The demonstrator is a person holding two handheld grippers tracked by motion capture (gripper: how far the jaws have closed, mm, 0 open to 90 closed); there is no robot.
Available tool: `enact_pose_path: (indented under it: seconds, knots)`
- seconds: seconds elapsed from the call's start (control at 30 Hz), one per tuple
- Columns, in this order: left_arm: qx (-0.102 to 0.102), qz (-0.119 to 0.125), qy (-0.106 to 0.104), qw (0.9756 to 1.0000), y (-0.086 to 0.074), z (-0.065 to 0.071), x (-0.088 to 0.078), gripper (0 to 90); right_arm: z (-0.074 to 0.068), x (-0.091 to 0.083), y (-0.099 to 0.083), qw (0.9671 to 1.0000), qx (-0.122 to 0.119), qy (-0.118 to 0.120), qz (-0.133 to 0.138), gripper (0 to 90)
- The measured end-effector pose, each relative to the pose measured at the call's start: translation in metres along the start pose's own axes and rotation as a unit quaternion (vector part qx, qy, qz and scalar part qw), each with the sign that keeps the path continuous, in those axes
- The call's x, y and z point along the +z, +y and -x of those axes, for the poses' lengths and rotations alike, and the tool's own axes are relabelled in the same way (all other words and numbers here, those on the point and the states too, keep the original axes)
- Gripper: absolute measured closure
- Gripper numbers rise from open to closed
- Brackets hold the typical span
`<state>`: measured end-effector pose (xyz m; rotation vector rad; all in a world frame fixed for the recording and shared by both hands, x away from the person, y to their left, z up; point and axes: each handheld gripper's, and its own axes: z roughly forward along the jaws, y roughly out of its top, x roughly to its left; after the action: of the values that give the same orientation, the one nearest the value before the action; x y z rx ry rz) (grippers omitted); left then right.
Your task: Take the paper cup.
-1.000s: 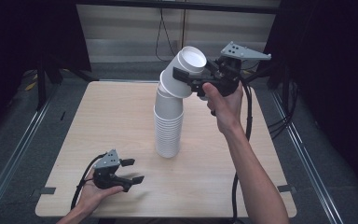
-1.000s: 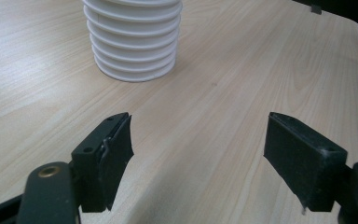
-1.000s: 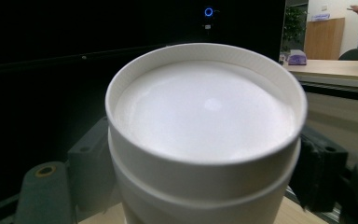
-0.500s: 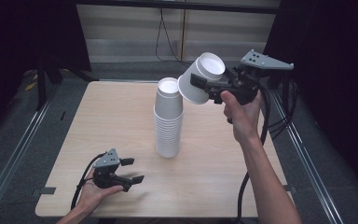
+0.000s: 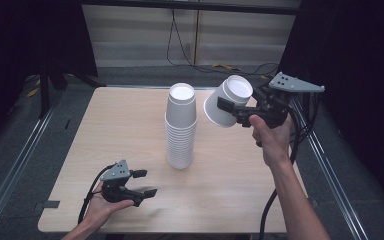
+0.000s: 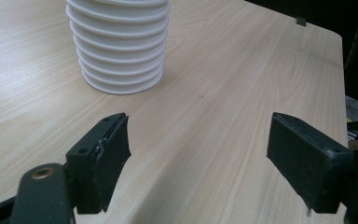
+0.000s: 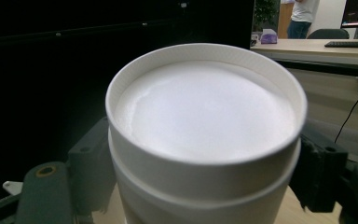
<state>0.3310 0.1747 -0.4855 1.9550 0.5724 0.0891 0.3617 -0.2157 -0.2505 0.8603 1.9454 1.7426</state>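
High view shows the right gripper (image 5: 230,111) holding a white paper cup (image 5: 228,101) in the air, just to the right of the top of the cup stack (image 5: 181,127) and clear of it. The cup is tipped on its side, with its closed base toward the camera and its mouth facing down and left. Right gripper view confirms the hold: one jaw sits on each side of the cup wall (image 7: 205,186) below the base rim, pads pressed against it. What looks like a second rim line under the first may be another cup nested inside; this cannot be settled from the pictures. Left gripper (image 5: 141,183) rests low over the near left part of the table (image 5: 105,130), well apart from the stack; its jaws have just been opening and stand apart with nothing between them, as the left gripper view shows over bare wood. Assessment of the item: very light, thin-walled, easily dented or ovalised by a hard squeeze, and smooth enough to slip if the squeeze is slack. The stiffest places to take it are close to the base ring or the rolled lip; mid-wall will buckle first. The stack stands upright, tall and narrow, and would likely topple from a sideways knock.
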Motion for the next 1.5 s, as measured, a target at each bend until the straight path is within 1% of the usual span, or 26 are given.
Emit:
enact_pose_path:
  seconds: [0.1, 0.17, 0.23, 0.3, 0.4, 0.47, 0.53, 0.57, 0.67, 0.7, 0.77, 0.8, 0.83, 0.87, 0.9, 0.93, 1.0, 1.03, 1.1, 1.17, 1.23, 1.27, 1.3, 1.37, 1.4, 1.5]
  knots:
    - [-0.002, 0.004, 0.000, 1.0000, 0.002, 0.002, -0.001, 21.0, 0.000, 0.000, -0.008, 1.0000, 0.001, 0.000, -0.008, 22.3]
    - [0.003, 0.008, -0.002, 1.0000, 0.003, 0.004, -0.001, 22.9, -0.002, 0.001, -0.014, 0.9998, -0.001, -0.002, -0.018, 22.3]
    - [0.006, 0.011, -0.001, 0.9999, 0.004, 0.006, -0.001, 22.3, -0.004, 0.002, -0.020, 0.9998, 0.002, 0.004, -0.021, 22.3]
    - [0.004, 0.014, 0.001, 0.9999, 0.006, 0.006, -0.001, 22.4, -0.006, 0.002, -0.027, 0.9996, 0.000, 0.011, -0.024, 22.3]
    - [0.001, 0.019, 0.002, 0.9998, 0.008, 0.006, -0.002, 20.9, -0.008, 0.000, -0.036, 0.9996, 0.002, 0.016, -0.023, 22.3]
    - [-0.006, 0.016, 0.002, 0.9998, 0.009, 0.007, -0.001, 16.3, -0.009, 0.001, -0.043, 0.9994, -0.001, 0.012, -0.033, 22.3]
    - [0.002, 0.018, 0.004, 0.9998, 0.010, 0.008, -0.001, 15.9, -0.010, 0.003, -0.049, 0.9991, 0.003, 0.010, -0.042, 22.3]
    - [0.005, 0.017, 0.004, 0.9998, 0.010, 0.009, -0.001, 15.8, -0.010, 0.004, -0.052, 0.9989, 0.001, 0.006, -0.046, 22.3]
    - [0.004, 0.020, -0.009, 0.9998, 0.011, 0.009, 0.000, 15.7, -0.011, 0.007, -0.062, 0.9986, 0.002, 0.010, -0.052, 22.3]
    - [0.004, 0.018, -0.010, 0.9998, 0.012, 0.009, 0.000, 15.7, -0.011, 0.008, -0.064, 0.9985, 0.001, 0.012, -0.054, 22.3]
    - [0.002, 0.016, -0.011, 0.9998, 0.013, 0.010, 0.002, 15.7, -0.012, 0.010, -0.070, 0.9981, 0.008, 0.017, -0.060, 22.2]
    - [0.003, 0.016, -0.013, 0.9998, 0.013, 0.010, 0.003, 15.7, -0.013, 0.011, -0.073, 0.9978, 0.007, 0.019, -0.063, 22.3]
    - [0.007, 0.012, -0.014, 0.9998, 0.014, 0.011, 0.002, 15.7, -0.015, 0.012, -0.075, 0.9977, 0.006, 0.019, -0.065, 22.3]
    - [0.015, 0.015, -0.013, 0.9997, 0.016, 0.012, 0.002, 15.8, -0.015, 0.014, -0.078, 0.9977, 0.006, 0.023, -0.064, 22.2]
    - [0.014, 0.014, -0.013, 0.9997, 0.017, 0.012, 0.001, 15.9, -0.016, 0.015, -0.080, 0.9975, 0.008, 0.031, -0.063, 22.2]
    - [0.011, 0.016, -0.014, 0.9997, 0.018, 0.012, 0.000, 16.0, -0.017, 0.016, -0.082, 0.9973, 0.009, 0.033, -0.065, 22.2]
    - [0.015, 0.017, -0.014, 0.9997, 0.021, 0.012, 0.000, 16.1, -0.018, 0.019, -0.086, 0.9968, 0.007, 0.038, -0.070, 22.2]
    - [0.016, 0.020, -0.015, 0.9996, 0.022, 0.012, 0.000, 16.4, -0.019, 0.021, -0.088, 0.9962, 0.007, 0.045, -0.074, 22.2]
    - [0.018, 0.020, -0.015, 0.9995, 0.025, 0.013, 0.000, 16.6, -0.020, 0.022, -0.090, 0.9962, 0.004, 0.047, -0.073, 22.3]
    - [0.018, 0.027, -0.018, 0.9993, 0.030, 0.013, 0.000, 16.6, -0.021, 0.023, -0.091, 0.9960, 0.003, 0.053, -0.072, 22.3]
    - [0.027, 0.023, -0.018, 0.9992, 0.036, 0.014, 0.000, 16.6, -0.021, 0.025, -0.094, 0.9956, 0.004, 0.060, -0.072, 22.3]
    - [0.037, 0.016, -0.016, 0.9990, 0.039, 0.014, 0.001, 16.6, -0.021, 0.026, -0.095, 0.9953, 0.004, 0.062, -0.074, 22.3]
    - [0.046, 0.015, -0.015, 0.9987, 0.042, 0.014, 0.001, 16.7, -0.021, 0.027, -0.097, 0.9952, 0.004, 0.061, -0.076, 22.3]
    - [0.035, 0.027, -0.019, 0.9989, 0.047, 0.013, 0.000, 17.4, -0.022, 0.030, -0.101, 0.9948, 0.005, 0.065, -0.078, 22.3]
    - [0.034, 0.026, -0.023, 0.9988, 0.049, 0.012, 0.000, 17.4, -0.023, 0.031, -0.102, 0.9948, 0.005, 0.064, -0.078, 22.3]
    - [0.042, 0.025, -0.027, 0.9985, 0.056, 0.014, 0.004, 17.4, -0.024, 0.034, -0.107, 0.9956, 0.003, 0.064, -0.069, 22.2]
